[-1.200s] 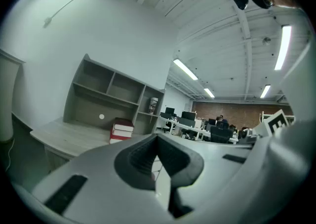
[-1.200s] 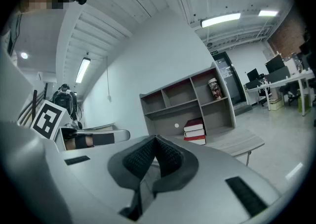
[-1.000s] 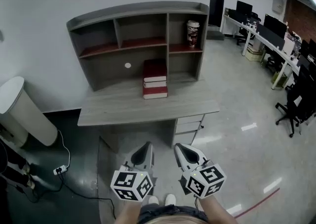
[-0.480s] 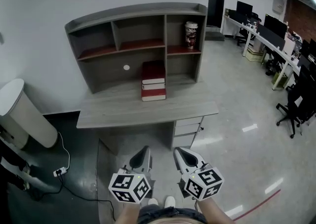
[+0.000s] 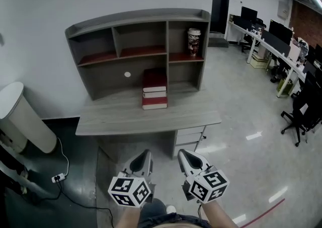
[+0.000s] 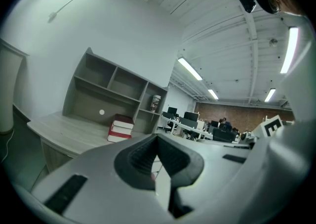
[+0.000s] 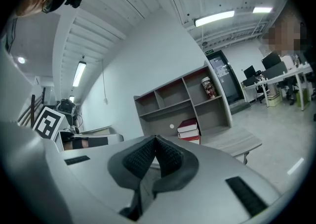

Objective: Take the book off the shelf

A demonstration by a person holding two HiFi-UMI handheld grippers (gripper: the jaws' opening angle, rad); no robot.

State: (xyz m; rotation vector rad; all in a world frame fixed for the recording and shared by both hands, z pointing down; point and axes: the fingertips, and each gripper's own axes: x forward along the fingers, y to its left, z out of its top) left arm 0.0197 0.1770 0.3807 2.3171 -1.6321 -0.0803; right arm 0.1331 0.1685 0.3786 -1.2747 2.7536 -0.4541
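A stack of red and white books [image 5: 154,90] lies on the grey desk [image 5: 115,121] under the middle bay of the shelf unit [image 5: 136,46]. The same books [image 6: 121,128] show in the left gripper view, and the books [image 7: 189,130] show far off in the right gripper view. Both grippers hang well short of the desk, over the floor in front of it. My left gripper [image 5: 143,157] is shut and empty. My right gripper [image 5: 185,155] is shut and empty too. Each has its pads pressed together, with nothing between them.
A patterned cup [image 5: 193,42] stands in the upper right bay of the shelf. A white cylindrical bin [image 5: 22,119] is at the left, with a cable and power strip [image 5: 58,176] on the floor. Office desks and chairs [image 5: 302,106] fill the right side.
The desk and shelf sit a little lower and to the left in the head view now. Both grippers stay shut and low in that view, hardly shifted.
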